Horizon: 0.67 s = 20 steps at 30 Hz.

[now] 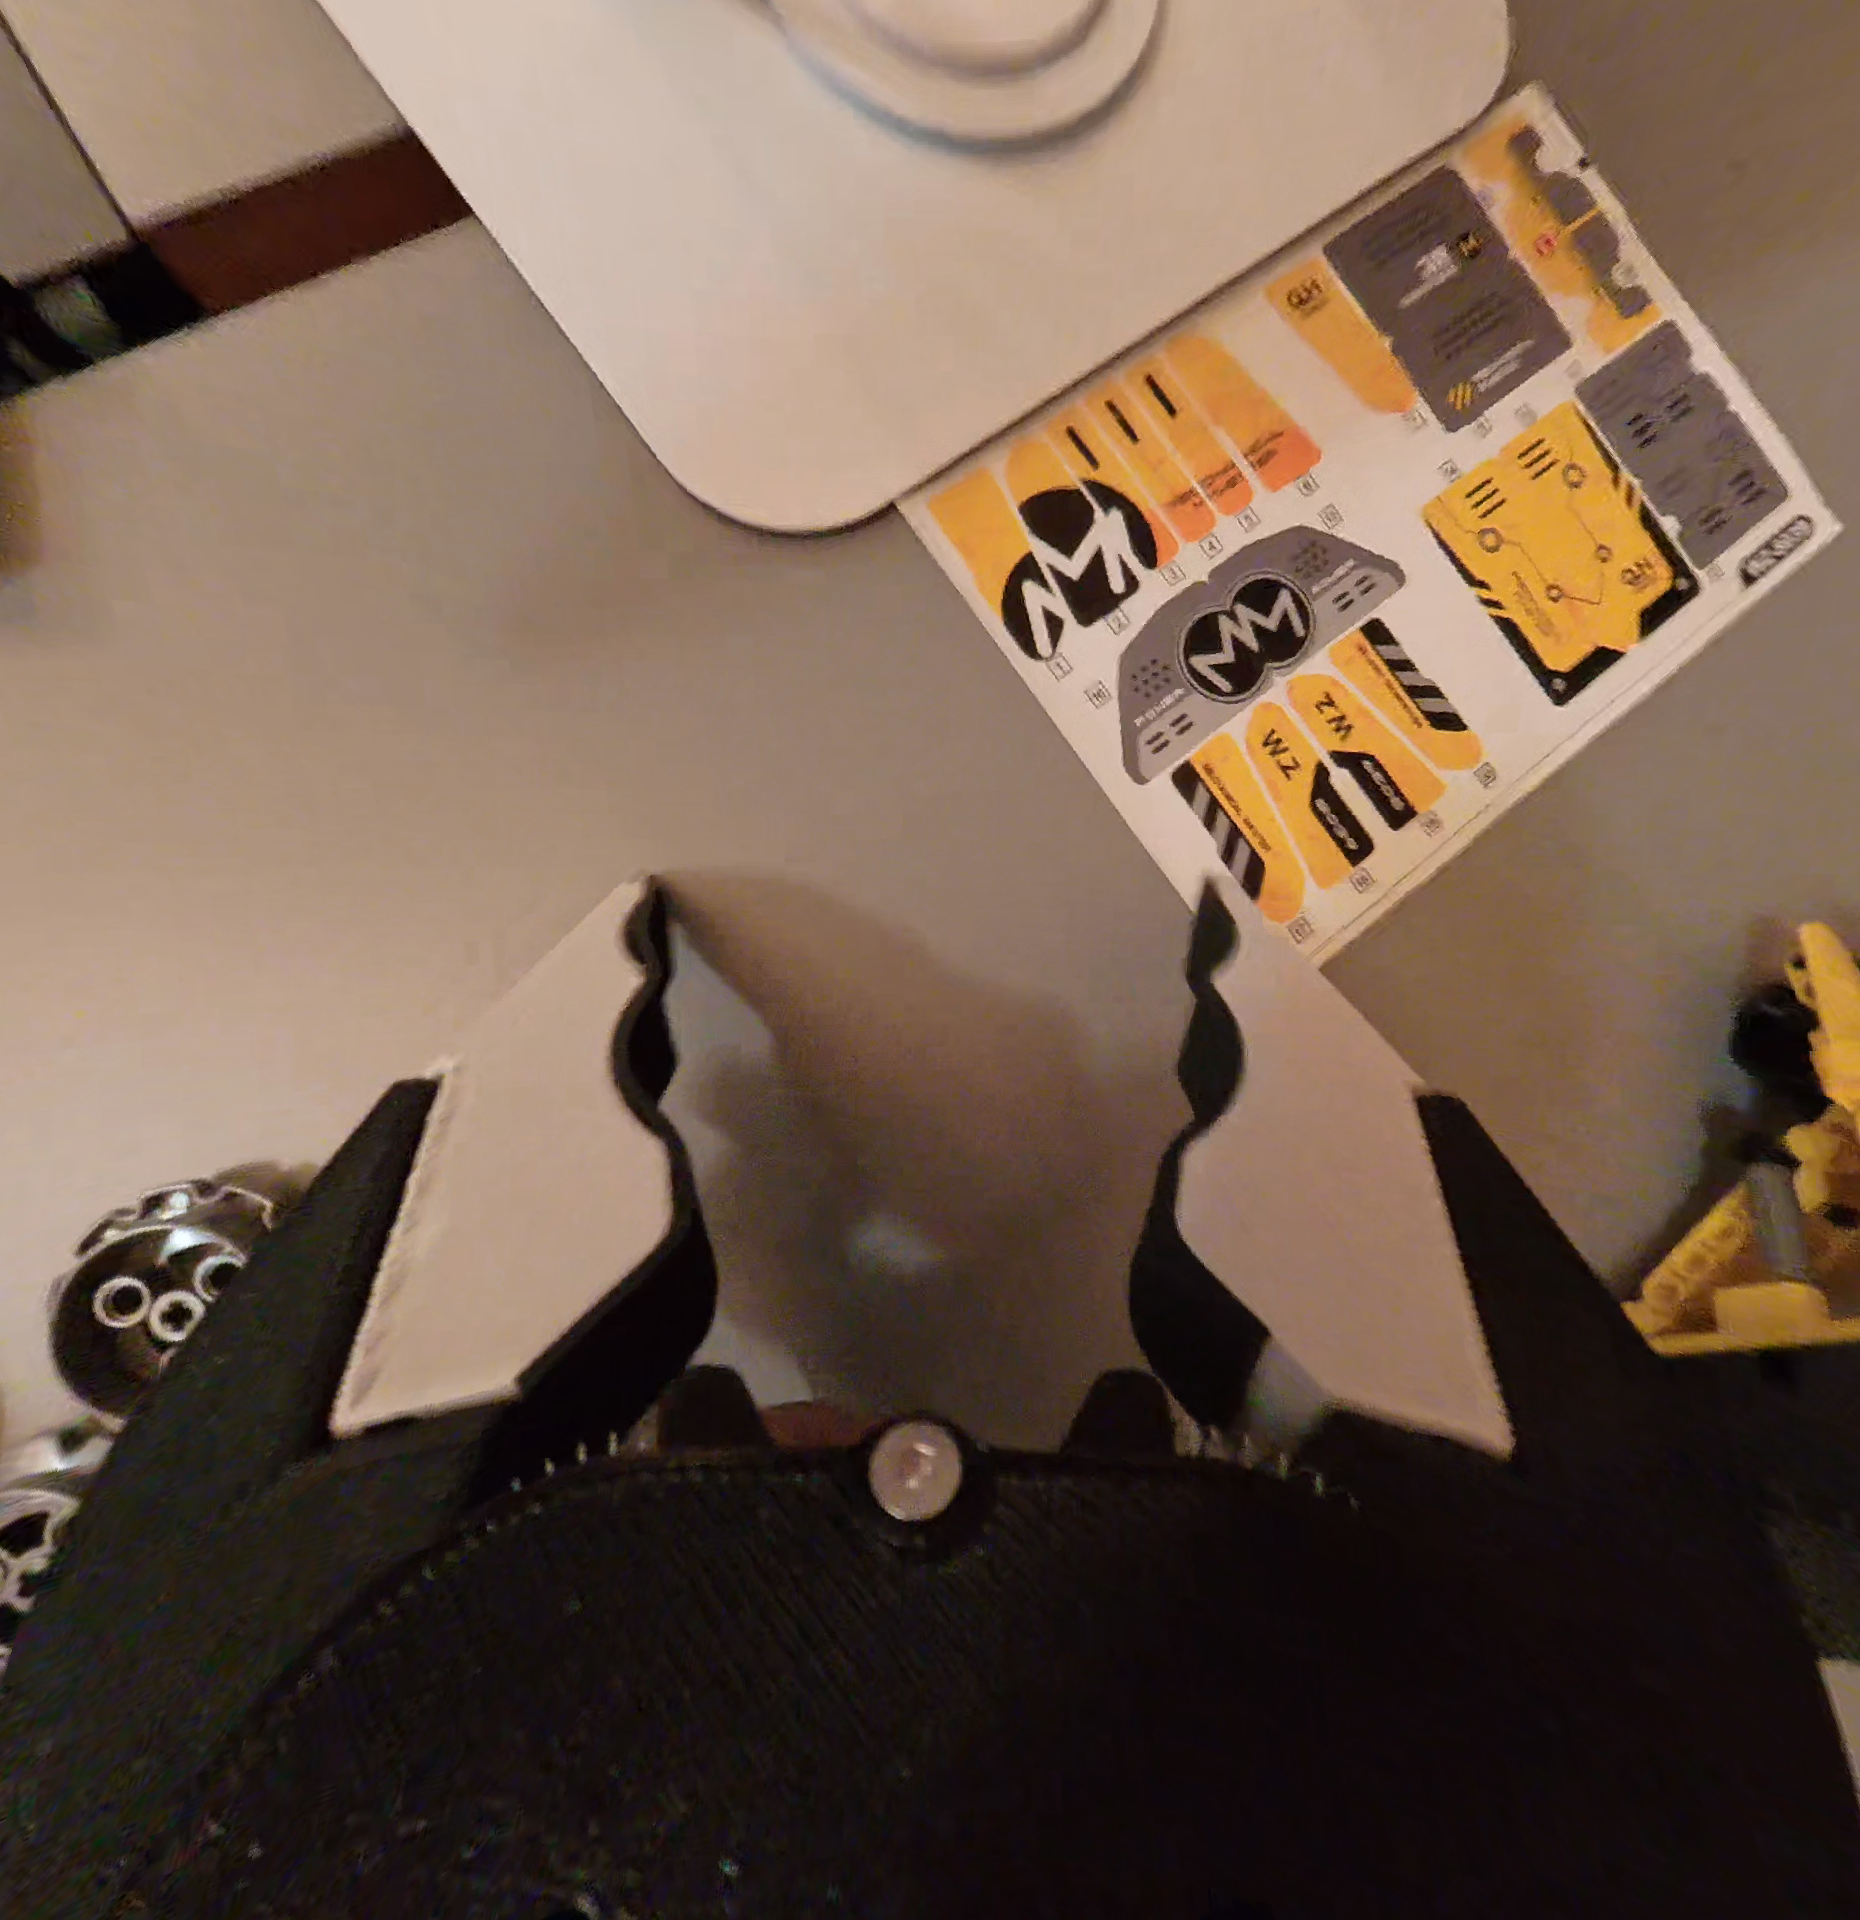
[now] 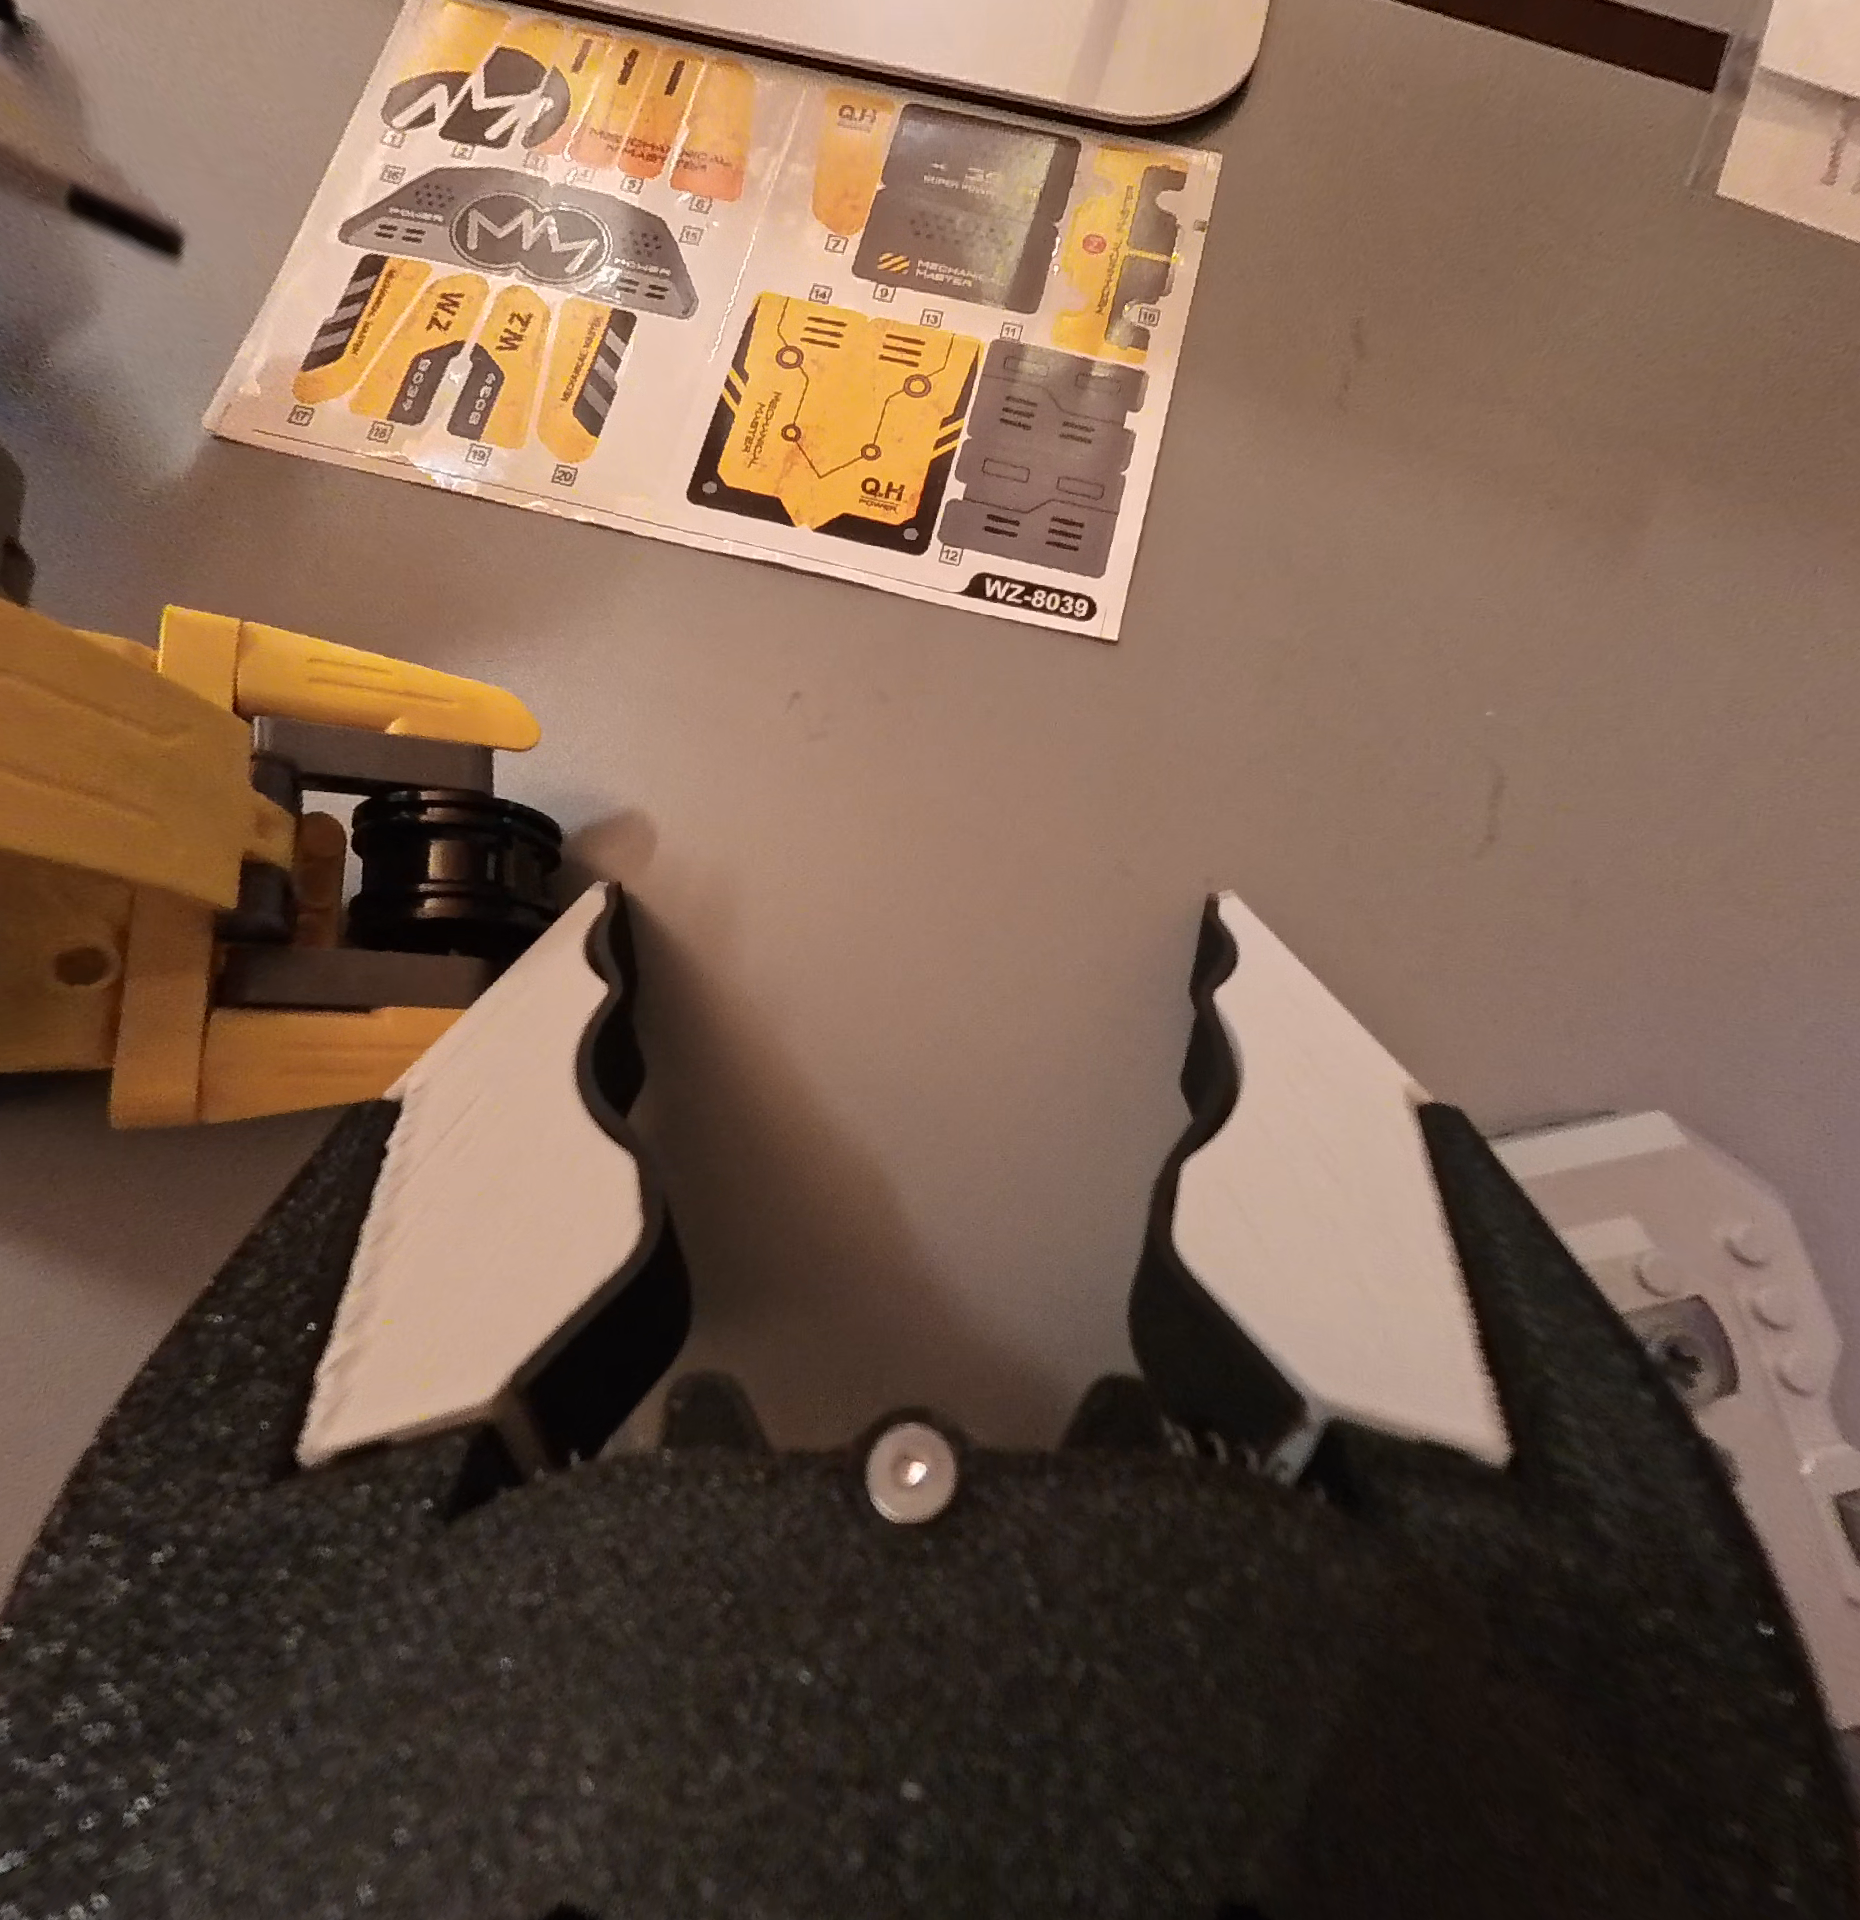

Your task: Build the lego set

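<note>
Both grippers sit closest to cam: left gripper (image 1: 931, 904) & right gripper (image 2: 910, 904) each w/ jaws spread wide, nothing held, over bare grey worktop (image 2: 1425, 831). Sticker sheet (image 2: 697, 343) lies flat just ahead of both, far edge tucked under a white base (image 1: 853, 260); looks thin, light, floppy, glossy, so prob best pinched at a free corner. Yellow brick model (image 2: 126, 862) is just left of right gripper, black wheel parts (image 1: 157, 1288) beside left gripper; model prob rigid but could pop apart.

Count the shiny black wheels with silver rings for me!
2 show: one glossy black wheel hub with silver rings left of the left tool, another silvery black one below it at the edge. More may be hidden.
</note>
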Tool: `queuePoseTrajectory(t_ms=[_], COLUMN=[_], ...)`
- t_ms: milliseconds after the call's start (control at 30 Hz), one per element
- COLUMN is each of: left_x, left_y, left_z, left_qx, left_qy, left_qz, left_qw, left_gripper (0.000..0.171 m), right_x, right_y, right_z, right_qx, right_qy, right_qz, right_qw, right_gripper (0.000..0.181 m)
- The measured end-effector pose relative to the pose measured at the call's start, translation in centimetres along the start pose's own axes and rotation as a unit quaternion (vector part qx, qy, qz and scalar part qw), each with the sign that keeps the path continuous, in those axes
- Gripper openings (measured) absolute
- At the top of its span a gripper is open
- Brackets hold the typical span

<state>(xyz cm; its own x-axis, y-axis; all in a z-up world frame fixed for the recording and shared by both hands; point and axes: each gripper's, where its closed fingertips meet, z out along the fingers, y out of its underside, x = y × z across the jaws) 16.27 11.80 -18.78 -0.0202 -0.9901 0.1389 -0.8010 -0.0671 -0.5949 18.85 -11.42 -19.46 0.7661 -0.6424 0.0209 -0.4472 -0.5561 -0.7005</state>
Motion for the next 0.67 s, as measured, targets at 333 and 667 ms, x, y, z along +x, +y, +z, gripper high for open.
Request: queuePoseTrajectory(t_ms=[333,667], left_x=[-0.2,-0.5], left_y=[0.7,0.0], left_z=[0.4,0.7], left_qx=[-0.006,0.074], left_qy=[-0.067,-0.150], left_qz=[0.014,-0.012], left_qw=[0.998,0.986], left_gripper=[0.078,0.104], right_x=[0.0,0.0], right_y=[0.0,0.0], right_z=[0.0,0.0], right_qx=[0.000,0.000], right_qy=[0.000,0.000], right_qz=[0.000,0.000], right_qw=[1.000,1.000], right_gripper=[0.107,0.107])
